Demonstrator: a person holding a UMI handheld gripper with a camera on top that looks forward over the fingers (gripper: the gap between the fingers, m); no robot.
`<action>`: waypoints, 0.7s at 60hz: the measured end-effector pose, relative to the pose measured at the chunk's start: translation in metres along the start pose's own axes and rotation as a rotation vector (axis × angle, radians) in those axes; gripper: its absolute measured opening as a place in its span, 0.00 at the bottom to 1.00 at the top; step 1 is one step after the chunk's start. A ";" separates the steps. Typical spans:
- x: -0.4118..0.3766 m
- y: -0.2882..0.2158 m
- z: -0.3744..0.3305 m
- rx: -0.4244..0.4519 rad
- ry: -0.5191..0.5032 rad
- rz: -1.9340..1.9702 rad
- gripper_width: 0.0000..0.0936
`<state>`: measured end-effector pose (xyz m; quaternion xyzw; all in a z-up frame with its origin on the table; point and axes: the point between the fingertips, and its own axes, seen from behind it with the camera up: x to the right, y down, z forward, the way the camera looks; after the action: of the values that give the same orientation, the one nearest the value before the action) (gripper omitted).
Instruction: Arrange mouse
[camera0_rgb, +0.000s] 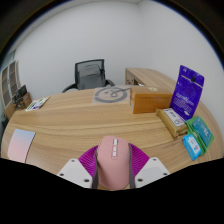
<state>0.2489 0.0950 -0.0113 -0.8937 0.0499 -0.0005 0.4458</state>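
A pink computer mouse (112, 162) sits between my two fingers, its nose pointing forward over the wooden table (80, 125). The magenta pads (89, 160) press against both of its sides. My gripper (112, 166) is shut on the mouse and holds it just above the table's near part. The mouse's rear end is hidden below.
A grey round mat (112, 95) lies far ahead. A wooden box (150, 100) and a purple package (186, 90) stand to the right, with smaller boxes (174, 120) and a green pack (201, 129). A pale notebook (22, 143) lies left. A chair (90, 74) stands behind the table.
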 end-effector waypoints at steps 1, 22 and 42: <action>-0.001 0.000 -0.001 -0.003 0.003 0.011 0.44; -0.246 0.004 -0.052 0.009 -0.089 -0.084 0.44; -0.414 0.044 -0.035 -0.068 -0.049 -0.085 0.45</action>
<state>-0.1682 0.0780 -0.0071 -0.9095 0.0010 0.0044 0.4157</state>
